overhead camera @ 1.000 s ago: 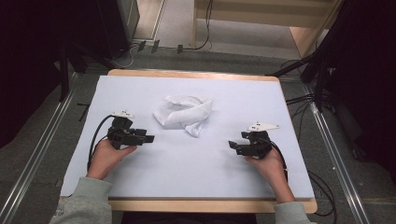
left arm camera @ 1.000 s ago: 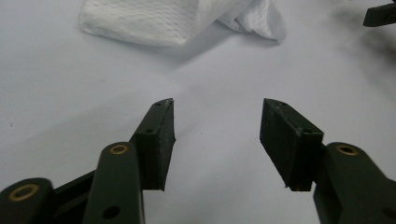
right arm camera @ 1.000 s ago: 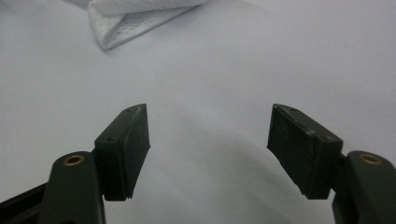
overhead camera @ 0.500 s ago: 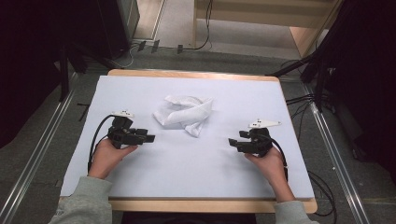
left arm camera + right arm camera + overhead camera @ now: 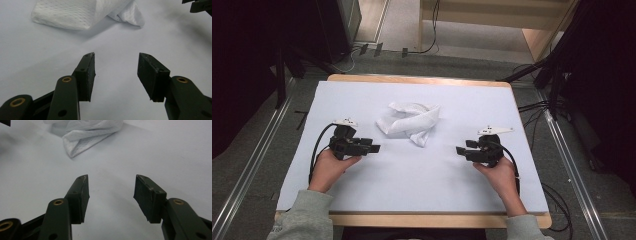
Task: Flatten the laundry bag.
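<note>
Sitting crumpled mid-table on the pale sheet (image 5: 362, 200): white cloth (image 5: 408, 121), untouched. Left gripper (image 5: 373, 148) and right gripper (image 5: 460, 150) low on either side, pointing inward, jaws spread wide, gripping nothing, well short of it.

Bare sheet (image 5: 422, 180) between both grippers – only obstacle is crumpled white cloth (image 5: 409, 121), centre, farther back
</note>
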### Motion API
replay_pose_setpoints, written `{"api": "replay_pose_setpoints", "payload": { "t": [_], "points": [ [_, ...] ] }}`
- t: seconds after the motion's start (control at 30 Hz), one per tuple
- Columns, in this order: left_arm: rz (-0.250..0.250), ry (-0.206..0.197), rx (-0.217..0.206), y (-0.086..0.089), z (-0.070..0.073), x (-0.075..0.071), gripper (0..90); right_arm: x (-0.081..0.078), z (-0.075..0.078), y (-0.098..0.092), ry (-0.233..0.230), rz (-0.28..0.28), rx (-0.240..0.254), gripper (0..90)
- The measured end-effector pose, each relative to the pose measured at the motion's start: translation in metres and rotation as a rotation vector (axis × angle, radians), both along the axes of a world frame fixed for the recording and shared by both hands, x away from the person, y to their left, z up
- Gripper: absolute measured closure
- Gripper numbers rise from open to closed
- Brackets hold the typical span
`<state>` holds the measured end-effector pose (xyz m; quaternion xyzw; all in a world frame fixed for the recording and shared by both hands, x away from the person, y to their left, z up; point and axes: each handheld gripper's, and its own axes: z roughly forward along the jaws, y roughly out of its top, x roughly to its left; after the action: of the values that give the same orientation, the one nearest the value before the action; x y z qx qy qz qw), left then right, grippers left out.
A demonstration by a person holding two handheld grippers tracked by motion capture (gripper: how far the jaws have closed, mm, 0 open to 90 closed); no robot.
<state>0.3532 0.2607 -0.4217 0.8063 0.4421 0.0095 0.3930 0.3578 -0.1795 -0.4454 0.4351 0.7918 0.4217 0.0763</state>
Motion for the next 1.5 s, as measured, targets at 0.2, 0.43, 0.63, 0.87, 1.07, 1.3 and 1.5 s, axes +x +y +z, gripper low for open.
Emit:
{"api": "replay_pose_setpoints", "payload": {
  "t": [0.2,0.43,0.63,0.87,1.07,1.3,1.5],
  "points": [
    [0.019,-0.011,-0.035,0.003,0.001,0.000,48.8,-0.004,0.001,0.007,0.005,0.018,-0.027,47.8],
    [0.030,0.010,-0.006,0.007,0.001,0.004,58.3,0.000,0.007,0.023,-0.006,0.042,-0.027,49.0],
    [0.014,0.000,0.007,0.001,0.008,0.014,76.6,0.009,0.010,0.033,0.001,0.059,-0.053,52.9],
    [0.015,-0.004,0.015,-0.006,0.013,0.036,89.0,0.023,0.019,0.038,-0.003,0.066,-0.052,59.6],
    [0.028,0.004,0.007,-0.018,0.010,0.072,90.0,0.048,0.026,0.045,-0.008,0.051,-0.037,62.1],
    [0.046,-0.007,0.003,-0.024,-0.004,0.086,90.0,0.066,0.034,0.054,-0.016,0.043,-0.042,62.1],
    [0.023,0.017,0.001,-0.033,-0.020,0.086,90.0,0.077,0.044,0.064,-0.047,0.045,-0.016,61.6]
  ]
}}
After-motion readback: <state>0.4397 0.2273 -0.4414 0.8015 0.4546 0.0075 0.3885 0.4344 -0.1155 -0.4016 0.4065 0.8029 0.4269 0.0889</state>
